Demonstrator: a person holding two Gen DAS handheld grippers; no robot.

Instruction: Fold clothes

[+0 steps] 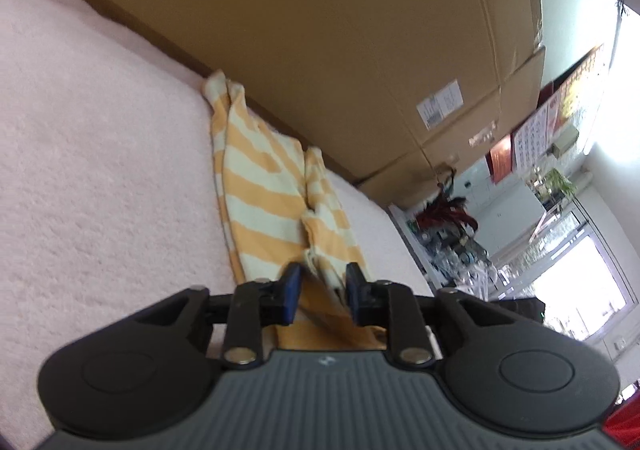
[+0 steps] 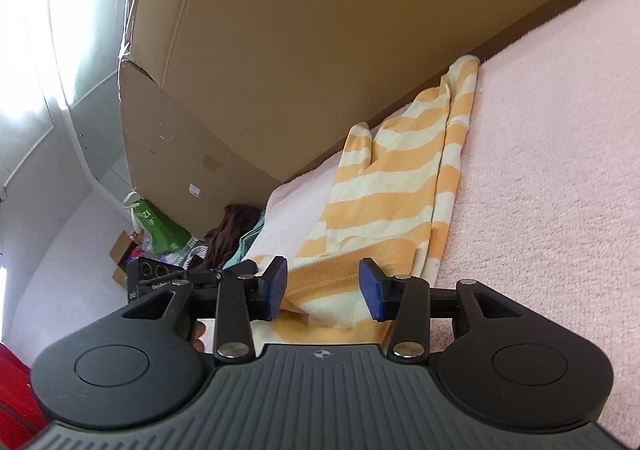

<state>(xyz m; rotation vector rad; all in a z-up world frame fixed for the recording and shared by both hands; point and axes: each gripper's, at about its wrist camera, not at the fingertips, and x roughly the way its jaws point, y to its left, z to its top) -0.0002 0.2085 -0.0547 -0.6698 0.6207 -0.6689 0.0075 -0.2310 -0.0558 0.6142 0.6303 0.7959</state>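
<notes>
Both claws stand released: on the left claw [image 1: 320, 296] and the right claw [image 2: 323, 288] we see blue pads parted, with striped cloth lying in the gap but no pad pressing on it.

Behind everything rises the large brown cardboard box [image 1: 340, 30], which fills the upper part of both views. In front of it spreads the pale pink fluffy blanket [image 1: 100, 178] that carries the work.

On that blanket lies the orange-and-cream striped knit garment [image 1: 264, 194], folded into a long narrow strip running from the claws away toward the box, its far end touching or nearly touching the foot of the cardboard. We see the near end of the strip under both claws.

Our left wrist view alone shows a bright window [image 1: 580, 282], red and white papers on the wall [image 1: 536, 138] and a cluttered shelf [image 1: 452, 234] beyond the blanket's edge. Our right wrist view alone shows a green bag [image 2: 160, 226], a small heap of dark and teal clothes [image 2: 236, 234] off the blanket's edge, and a fingertip [image 2: 199, 338] of the person just behind the claw's left arm.

Each claw points forward along the strip and tilts slightly downward, low over the cloth; the left view is rolled so the blanket slopes.
</notes>
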